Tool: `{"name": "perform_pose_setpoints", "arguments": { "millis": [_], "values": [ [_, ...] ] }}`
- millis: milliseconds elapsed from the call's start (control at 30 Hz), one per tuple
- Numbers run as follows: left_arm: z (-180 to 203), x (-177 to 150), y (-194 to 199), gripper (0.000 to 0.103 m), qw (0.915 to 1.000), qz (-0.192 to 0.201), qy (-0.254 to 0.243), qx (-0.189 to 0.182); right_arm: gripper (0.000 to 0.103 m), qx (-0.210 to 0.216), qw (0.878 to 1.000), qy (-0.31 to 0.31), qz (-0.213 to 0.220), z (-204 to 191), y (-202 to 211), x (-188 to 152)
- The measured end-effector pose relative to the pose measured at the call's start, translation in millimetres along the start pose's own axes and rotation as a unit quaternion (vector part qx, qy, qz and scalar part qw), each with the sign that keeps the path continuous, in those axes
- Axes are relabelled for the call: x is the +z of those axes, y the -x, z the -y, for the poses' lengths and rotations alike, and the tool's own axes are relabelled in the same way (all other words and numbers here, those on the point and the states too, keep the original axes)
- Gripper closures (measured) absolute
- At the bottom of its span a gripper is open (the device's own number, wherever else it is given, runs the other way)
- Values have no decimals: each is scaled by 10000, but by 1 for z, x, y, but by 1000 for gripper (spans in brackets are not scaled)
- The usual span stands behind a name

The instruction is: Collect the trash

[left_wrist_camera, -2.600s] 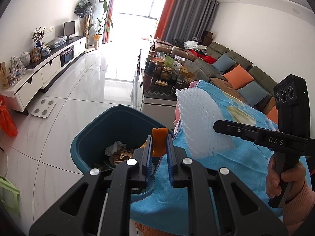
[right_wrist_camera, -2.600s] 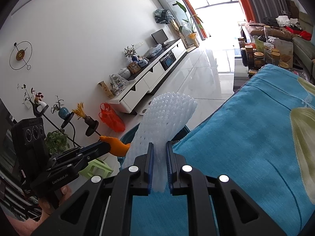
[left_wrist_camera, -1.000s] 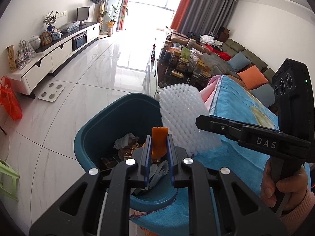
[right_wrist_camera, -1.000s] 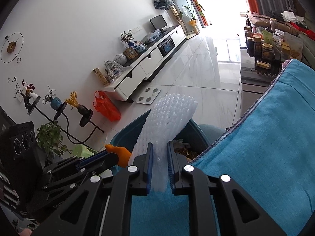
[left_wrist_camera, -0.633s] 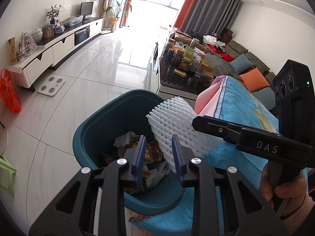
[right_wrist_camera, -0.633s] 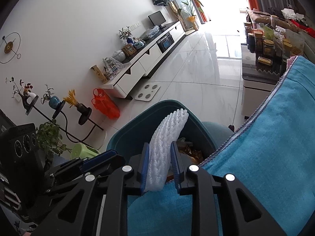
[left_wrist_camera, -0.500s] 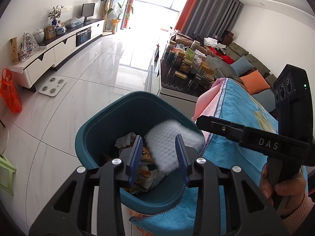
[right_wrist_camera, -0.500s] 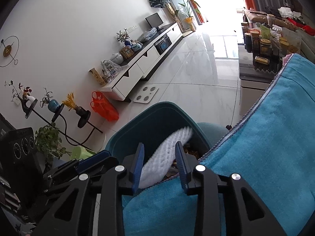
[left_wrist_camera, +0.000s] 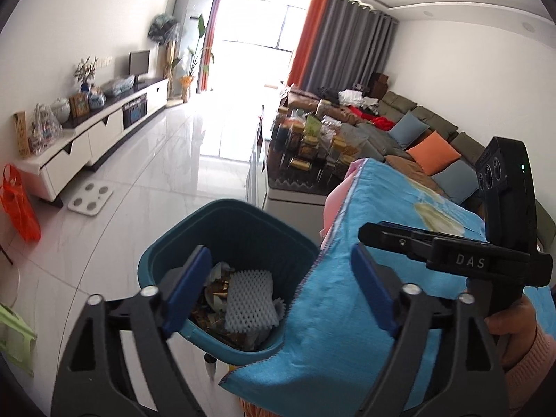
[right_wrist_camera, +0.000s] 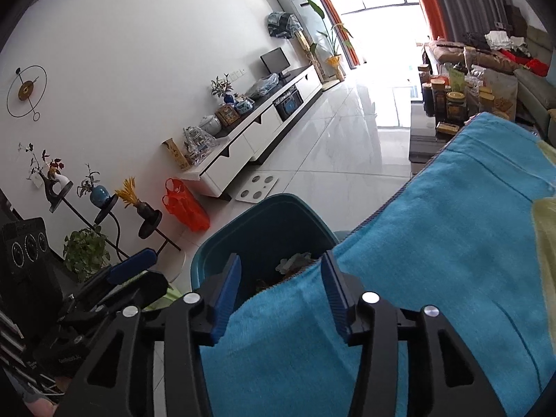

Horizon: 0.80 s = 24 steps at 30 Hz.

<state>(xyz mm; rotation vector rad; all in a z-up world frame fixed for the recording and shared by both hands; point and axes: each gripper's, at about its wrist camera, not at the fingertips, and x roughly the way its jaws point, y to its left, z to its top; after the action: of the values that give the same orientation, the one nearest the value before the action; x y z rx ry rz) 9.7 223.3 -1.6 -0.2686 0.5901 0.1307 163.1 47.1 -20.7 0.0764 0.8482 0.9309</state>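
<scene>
Hovering at the edge of the blue-towelled counter (left_wrist_camera: 389,208), both grippers sit above the teal bin (left_wrist_camera: 222,222) on the floor beside it. Left gripper (left_wrist_camera: 278,288): jaws opening, already spread wide, nothing between them. Right gripper (right_wrist_camera: 279,295): jaws opening too, about half apart, empty; only towel and bin show through the gap.

White foam net (left_wrist_camera: 250,299) lies flat inside the bin, on top of crumpled paper and brownish scraps. From the right wrist view only the scraps near the far wall are visible; the net is hidden behind the towel's edge.

Bin stands tight against the counter's corner, the towel hanging just over its rim, likely so trash can be carried a short way and let fall straight in. Both grippers tilt downward over the opening, which fits a drop rather than a placement.

Judgement: this load reads as delivered. No more trash shows on the visible stretch of towel.
</scene>
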Motion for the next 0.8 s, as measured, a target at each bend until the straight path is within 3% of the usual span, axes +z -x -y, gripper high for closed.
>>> {"name": "perform_pose_setpoints", "arguments": {
  "millis": [100, 333, 533, 800],
  "values": [
    [12, -5, 13, 5, 9997, 215, -127, -72, 35, -191, 9995, 58, 227, 7, 27, -14],
    [46, -16, 25, 5, 9989, 397, -129, -235, 10, -773, 9926, 82, 933, 22, 97, -52],
    [91, -25, 27, 5, 9971, 521, -461, -307, 7, -1539, 9759, -94, 1545, 41, 160, -93],
    [148, -31, 26, 5, 9921, 782, -861, -475, 7, -2646, 9393, -197, 2173, 58, 225, -139]
  ]
}}
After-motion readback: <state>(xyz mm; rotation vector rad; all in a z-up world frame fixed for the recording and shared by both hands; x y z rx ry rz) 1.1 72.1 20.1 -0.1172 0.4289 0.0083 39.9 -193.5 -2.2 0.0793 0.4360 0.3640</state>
